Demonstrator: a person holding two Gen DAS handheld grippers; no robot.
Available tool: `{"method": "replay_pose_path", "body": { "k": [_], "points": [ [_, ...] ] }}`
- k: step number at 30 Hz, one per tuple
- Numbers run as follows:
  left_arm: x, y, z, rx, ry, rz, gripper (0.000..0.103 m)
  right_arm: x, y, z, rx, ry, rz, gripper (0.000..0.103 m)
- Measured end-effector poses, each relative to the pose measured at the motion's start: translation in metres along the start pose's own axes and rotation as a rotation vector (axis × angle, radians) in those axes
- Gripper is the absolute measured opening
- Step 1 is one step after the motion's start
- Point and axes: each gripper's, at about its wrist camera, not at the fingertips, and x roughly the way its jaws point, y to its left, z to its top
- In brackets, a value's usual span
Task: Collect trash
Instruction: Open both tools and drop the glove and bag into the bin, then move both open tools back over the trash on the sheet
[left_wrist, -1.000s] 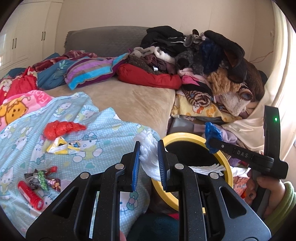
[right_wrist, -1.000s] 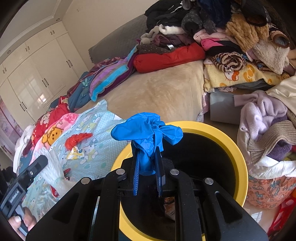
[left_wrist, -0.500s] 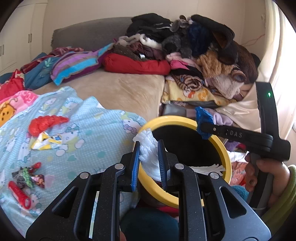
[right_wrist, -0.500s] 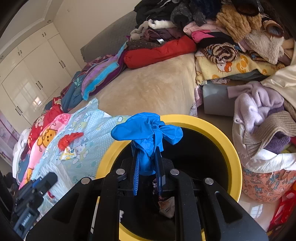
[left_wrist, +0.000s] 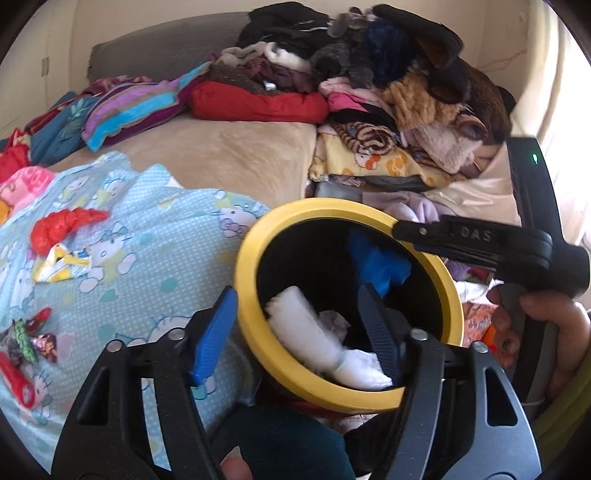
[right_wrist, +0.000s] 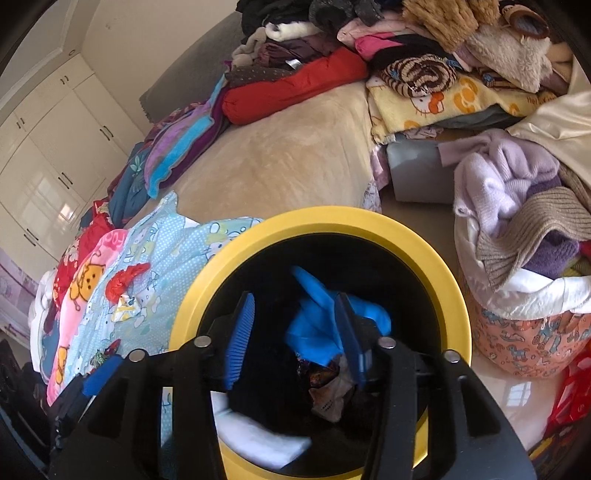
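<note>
Both claws hang over a yellow-rimmed bin beside the bed, in the drop-off step. The left claw has just been opening; its jaws stand wide, one outside the rim and one inside, and the white wad lies loose in the bin, blurred. The right claw has just been opening too, and the blue glove sits between its parted jaws, seemingly free, falling into the bin.

Trash remains on the blue cartoon sheet: a red crumpled piece, a yellow wrapper beside it, and candy wrappers nearer. Next, probably, both claws lift clear of the rim and swing left to those pieces.
</note>
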Motion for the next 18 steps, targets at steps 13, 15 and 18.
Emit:
{"method": "replay_pose_path", "body": {
  "k": [13, 15, 18],
  "points": [
    [-0.031, 0.041, 0.005, -0.109, -0.065, 0.086, 0.080, 0.001, 0.035, -0.008, -0.081, 0.006, 0.026, 0.056],
    [-0.035, 0.046, 0.005, -0.117, -0.073, 0.096, 0.080, 0.000, 0.042, -0.010, -0.100, 0.002, 0.035, 0.057],
    [-0.043, 0.053, 0.005, -0.128, -0.087, 0.115, 0.080, 0.000, 0.051, -0.011, -0.120, 0.000, 0.044, 0.058]
  ]
}}
